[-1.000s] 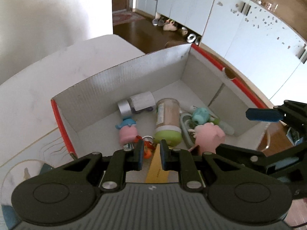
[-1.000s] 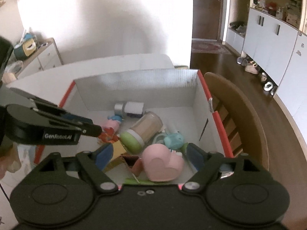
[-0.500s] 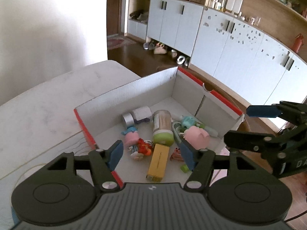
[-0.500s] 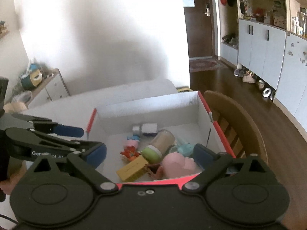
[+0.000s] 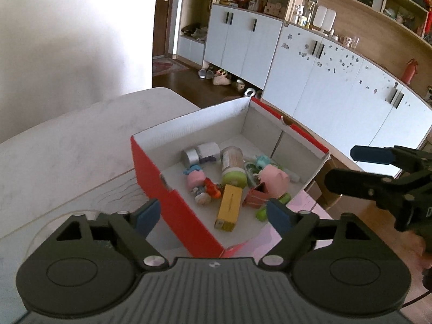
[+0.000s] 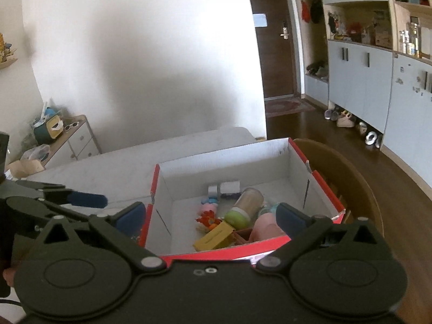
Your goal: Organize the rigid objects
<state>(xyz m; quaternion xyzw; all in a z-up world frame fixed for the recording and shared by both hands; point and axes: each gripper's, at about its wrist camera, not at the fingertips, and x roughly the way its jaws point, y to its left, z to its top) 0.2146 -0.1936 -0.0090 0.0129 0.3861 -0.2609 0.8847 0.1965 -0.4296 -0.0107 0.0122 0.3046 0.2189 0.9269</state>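
My left gripper (image 5: 213, 213) has just been opening and holds nothing; my right gripper (image 6: 210, 216) likewise, both spread above the box's (image 5: 151, 167) near rim.

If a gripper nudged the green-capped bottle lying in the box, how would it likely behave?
The green-capped bottle lies on its side in the red box, so a sideways nudge would probably make it roll. It would not go far: the yellow carton and the pink pig toy crowd it. Its round, smooth-looking body may slip between the pads.
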